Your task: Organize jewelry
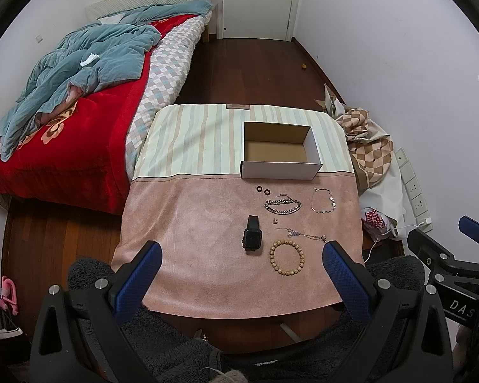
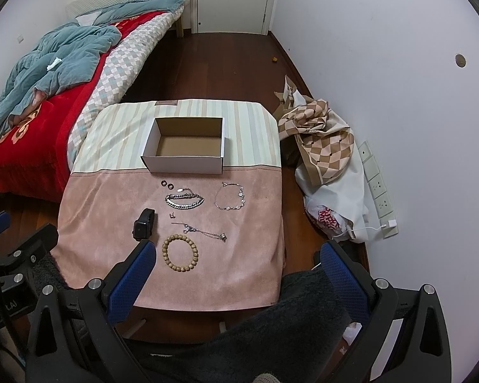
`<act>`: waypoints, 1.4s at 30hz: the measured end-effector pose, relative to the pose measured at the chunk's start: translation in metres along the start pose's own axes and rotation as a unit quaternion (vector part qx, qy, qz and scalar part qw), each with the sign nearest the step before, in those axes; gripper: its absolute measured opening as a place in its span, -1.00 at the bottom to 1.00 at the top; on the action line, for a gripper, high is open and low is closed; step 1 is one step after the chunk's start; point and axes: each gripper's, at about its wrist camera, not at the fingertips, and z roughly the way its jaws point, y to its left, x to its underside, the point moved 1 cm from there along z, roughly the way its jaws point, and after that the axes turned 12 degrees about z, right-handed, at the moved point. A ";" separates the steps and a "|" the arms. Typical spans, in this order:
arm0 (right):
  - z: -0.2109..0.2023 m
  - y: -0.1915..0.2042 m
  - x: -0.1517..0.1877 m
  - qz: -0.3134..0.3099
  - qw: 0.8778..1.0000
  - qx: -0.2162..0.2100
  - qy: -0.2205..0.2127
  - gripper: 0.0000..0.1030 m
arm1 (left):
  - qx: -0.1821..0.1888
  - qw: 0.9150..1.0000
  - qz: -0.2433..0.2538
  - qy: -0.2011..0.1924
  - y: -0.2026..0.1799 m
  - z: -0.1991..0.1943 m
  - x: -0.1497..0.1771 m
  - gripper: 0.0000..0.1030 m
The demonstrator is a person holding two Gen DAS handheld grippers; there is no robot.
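Note:
An open empty cardboard box (image 1: 279,150) (image 2: 185,148) stands at the back of a cloth-covered table (image 1: 191,239) (image 2: 112,223). In front of it lie two black rings (image 1: 262,190) (image 2: 166,185), a silver chain bracelet (image 1: 282,206) (image 2: 184,201), a thin charm bracelet (image 1: 323,200) (image 2: 230,196), a black smartwatch (image 1: 252,232) (image 2: 143,224), a thin chain (image 1: 303,233) (image 2: 201,230) and a wooden bead bracelet (image 1: 286,256) (image 2: 180,252). My left gripper (image 1: 241,252) is open and empty over the table's near edge. My right gripper (image 2: 238,253) is open and empty, near the bead bracelet.
A bed (image 1: 80,102) with a red blanket and blue quilt stands left of the table. A heap of checked cloth and bags (image 2: 322,159) lies on the floor at the right, by wall sockets (image 2: 378,185). A white door (image 1: 258,0) is at the far end.

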 end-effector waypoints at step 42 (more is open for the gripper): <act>-0.014 0.000 -0.002 0.000 1.000 -0.002 -0.018 1.00 | -0.002 1.000 0.000 -0.010 0.002 -0.008 -0.002 1.00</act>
